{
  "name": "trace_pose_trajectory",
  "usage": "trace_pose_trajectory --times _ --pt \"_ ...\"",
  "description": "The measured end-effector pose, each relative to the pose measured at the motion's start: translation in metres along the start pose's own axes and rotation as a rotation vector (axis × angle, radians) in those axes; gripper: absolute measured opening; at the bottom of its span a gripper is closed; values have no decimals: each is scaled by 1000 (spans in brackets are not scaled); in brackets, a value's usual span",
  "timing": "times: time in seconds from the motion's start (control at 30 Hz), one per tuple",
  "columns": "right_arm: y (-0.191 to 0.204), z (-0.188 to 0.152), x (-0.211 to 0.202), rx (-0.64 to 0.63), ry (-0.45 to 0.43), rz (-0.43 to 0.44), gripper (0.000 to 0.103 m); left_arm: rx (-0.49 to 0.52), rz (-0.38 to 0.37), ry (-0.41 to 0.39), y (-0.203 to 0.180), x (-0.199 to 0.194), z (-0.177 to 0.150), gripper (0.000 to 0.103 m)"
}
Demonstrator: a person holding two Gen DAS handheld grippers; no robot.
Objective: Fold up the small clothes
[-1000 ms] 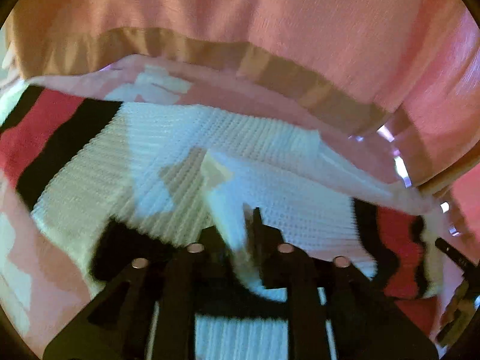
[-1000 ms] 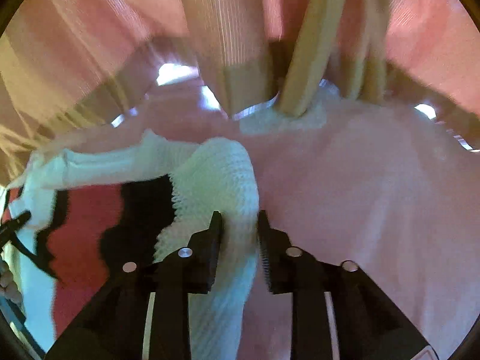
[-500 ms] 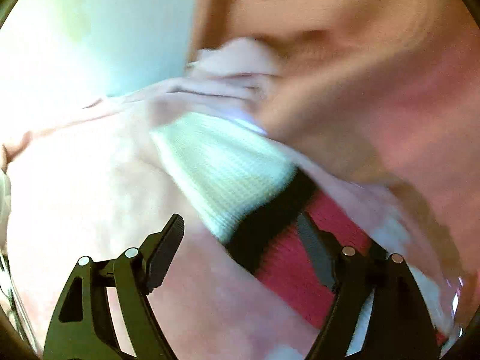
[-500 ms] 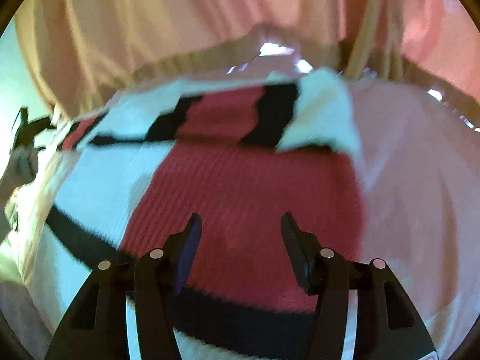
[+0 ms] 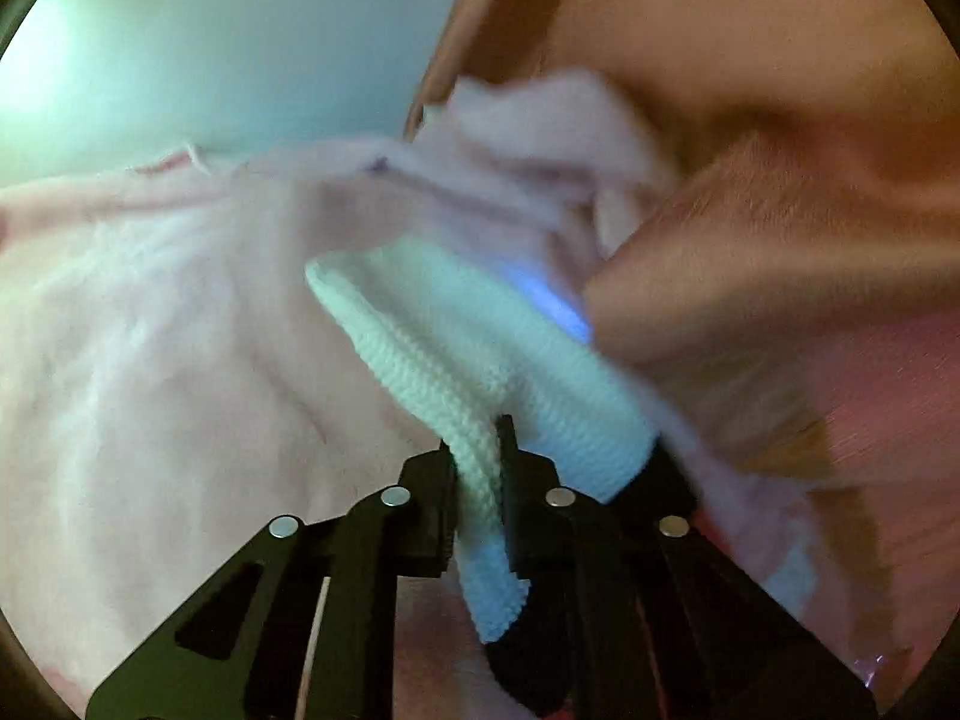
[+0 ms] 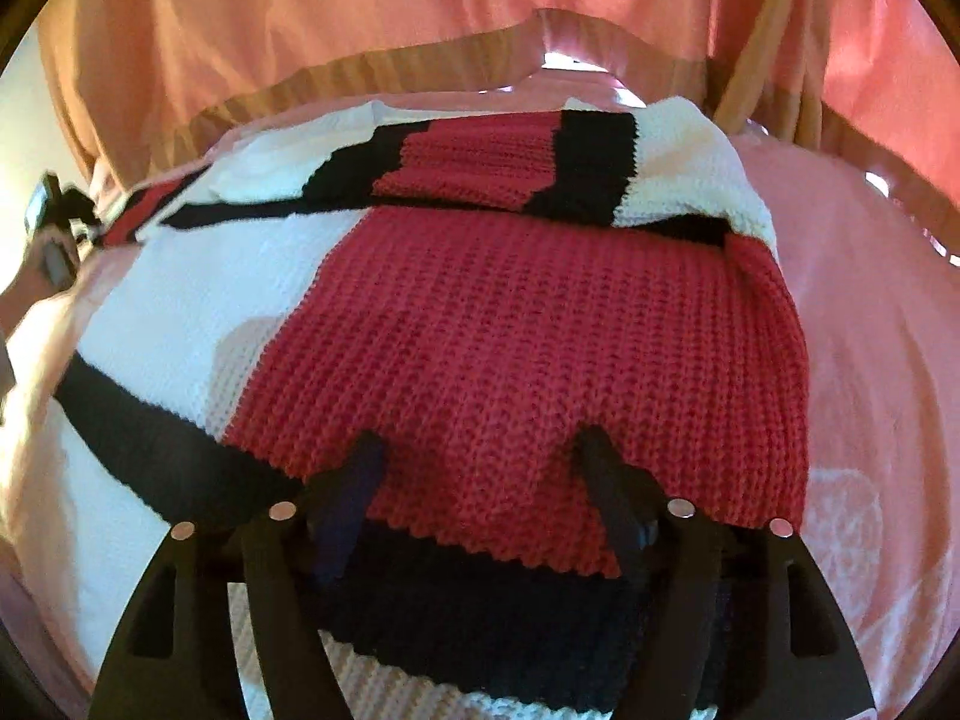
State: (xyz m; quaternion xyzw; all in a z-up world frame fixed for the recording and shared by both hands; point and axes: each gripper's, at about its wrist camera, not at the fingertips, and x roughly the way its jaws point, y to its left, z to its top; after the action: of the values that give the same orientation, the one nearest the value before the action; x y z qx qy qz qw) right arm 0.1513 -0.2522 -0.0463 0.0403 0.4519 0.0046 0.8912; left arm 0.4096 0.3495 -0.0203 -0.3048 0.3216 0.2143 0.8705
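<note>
Soft, chunky knit sweater [image 6: 516, 324], centre frame: left gripper [image 5: 477, 468] has just pinched its white edge; right gripper [image 6: 480, 480], opening, hovers spread; grip hems, since knit sags.

A home bedroom, by the look: a pink bedspread [image 6: 870, 312] underfoot, peach curtains [image 6: 300, 30] hanging at twelve o'clock, pale wall [image 5: 240, 48] at ten

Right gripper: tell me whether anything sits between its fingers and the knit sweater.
Nothing visible does. The right gripper is open directly over the red panel of the knit sweater, its jaws having just been opening, with no fabric pinched. The left gripper is shut on a white fold.
</note>
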Motion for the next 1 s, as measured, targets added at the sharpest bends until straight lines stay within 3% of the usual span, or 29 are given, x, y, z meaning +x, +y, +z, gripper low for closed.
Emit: trace_pose_trajectory --times 0.13,0.2,0.27,0.33,0.43,0.53,0.57,0.63,0.7,0.73,0.87,1.0 --pt "-6 0 0 26 -3 53 76 161 -77 -120 -58 -59 -5 8" --pt "-7 0 0 32 -4 72 78 287 -185 -184 -109 -112 -25 8" --pt "-7 0 1 32 -4 89 80 371 -317 -186 -153 -153 -50 8" --pt "-9 0 0 43 -7 106 80 466 -463 -140 -204 -193 -92 8" --pt "-18 0 -1 87 -17 161 80 584 -588 -38 -264 -221 -167 9" --pt "-25 0 -2 121 -23 194 80 661 -603 85 -298 -209 -234 17" --pt "-27 0 -2 131 -21 207 79 693 -577 155 -309 -193 -269 28" --pt "-31 2 -3 149 -19 219 79 706 -536 217 -307 -162 -291 41" --pt "-36 6 -7 159 -24 203 78 675 -499 269 -291 -149 -316 43" --pt "-40 9 -10 167 -28 191 78 644 -501 293 -281 -145 -315 48" --pt "-57 34 -19 226 -46 209 79 501 -490 296 -221 -149 -286 64" --pt "-62 77 -20 224 -80 219 80 434 -440 225 -181 -146 -257 64"
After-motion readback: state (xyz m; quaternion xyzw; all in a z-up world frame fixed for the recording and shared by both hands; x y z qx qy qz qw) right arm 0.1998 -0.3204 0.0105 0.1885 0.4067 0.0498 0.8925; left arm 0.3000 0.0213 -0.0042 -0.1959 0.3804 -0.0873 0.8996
